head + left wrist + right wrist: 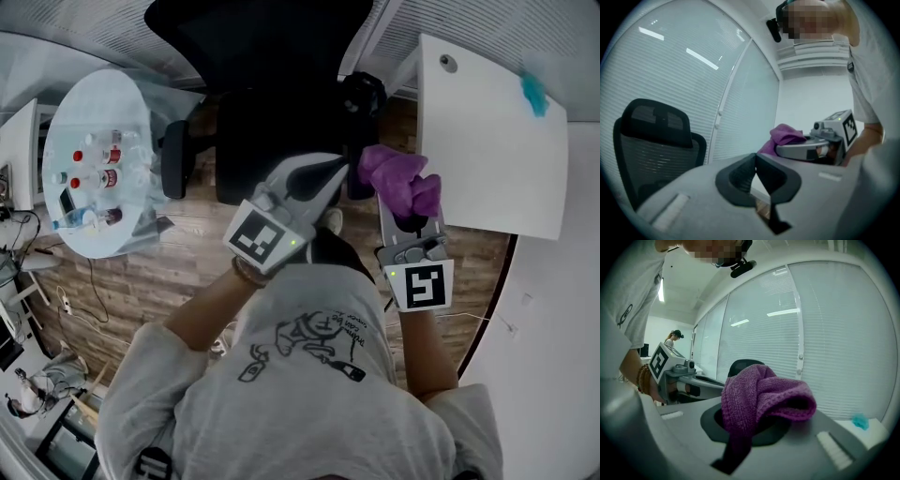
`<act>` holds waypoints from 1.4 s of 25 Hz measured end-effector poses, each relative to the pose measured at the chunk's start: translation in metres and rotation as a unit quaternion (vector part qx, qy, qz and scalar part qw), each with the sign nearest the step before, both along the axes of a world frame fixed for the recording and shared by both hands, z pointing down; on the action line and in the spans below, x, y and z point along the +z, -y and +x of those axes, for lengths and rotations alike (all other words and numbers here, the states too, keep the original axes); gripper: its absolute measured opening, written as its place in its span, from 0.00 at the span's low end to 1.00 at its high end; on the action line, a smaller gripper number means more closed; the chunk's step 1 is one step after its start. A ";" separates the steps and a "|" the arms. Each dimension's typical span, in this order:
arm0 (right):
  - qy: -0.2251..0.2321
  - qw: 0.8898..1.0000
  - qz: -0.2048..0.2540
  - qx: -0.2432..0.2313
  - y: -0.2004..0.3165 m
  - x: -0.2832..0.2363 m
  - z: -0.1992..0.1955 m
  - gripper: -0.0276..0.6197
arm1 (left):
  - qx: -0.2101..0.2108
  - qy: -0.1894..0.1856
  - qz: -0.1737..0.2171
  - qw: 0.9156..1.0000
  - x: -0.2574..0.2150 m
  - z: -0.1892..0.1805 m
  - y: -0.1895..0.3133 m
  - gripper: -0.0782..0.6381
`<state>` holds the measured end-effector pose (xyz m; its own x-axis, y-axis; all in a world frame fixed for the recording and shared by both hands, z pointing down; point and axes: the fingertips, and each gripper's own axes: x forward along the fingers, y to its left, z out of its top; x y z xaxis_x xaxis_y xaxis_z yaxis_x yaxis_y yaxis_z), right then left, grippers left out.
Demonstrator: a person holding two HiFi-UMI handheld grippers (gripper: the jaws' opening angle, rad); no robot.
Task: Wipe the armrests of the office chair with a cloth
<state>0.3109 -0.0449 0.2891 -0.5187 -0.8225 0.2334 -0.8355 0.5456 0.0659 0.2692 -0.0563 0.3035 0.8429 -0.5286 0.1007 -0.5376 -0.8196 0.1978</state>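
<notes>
The black office chair [258, 56] stands ahead of me; its mesh back also shows in the left gripper view [651, 140]. Its left armrest [174, 157] is bare. My right gripper [407, 204] is shut on a bunched purple cloth [398, 178], which hangs over its jaws [759, 401] and hides them. The cloth sits by the near end of the right armrest [362, 112]; I cannot tell if it touches. My left gripper [343, 170] is shut with nothing in it [755, 164], its tip just left of the cloth.
A white desk [487, 141] with a small teal object [532, 91] is close on the right. A round glass table [94, 159] carrying several small bottles stands at left. The floor is wood. Window blinds run behind the chair.
</notes>
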 end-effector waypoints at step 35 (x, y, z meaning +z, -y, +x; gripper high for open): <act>-0.190 0.970 -0.122 -0.092 0.132 0.305 0.024 0.10 | 0.005 0.073 -0.052 0.996 0.256 0.035 0.115 0.11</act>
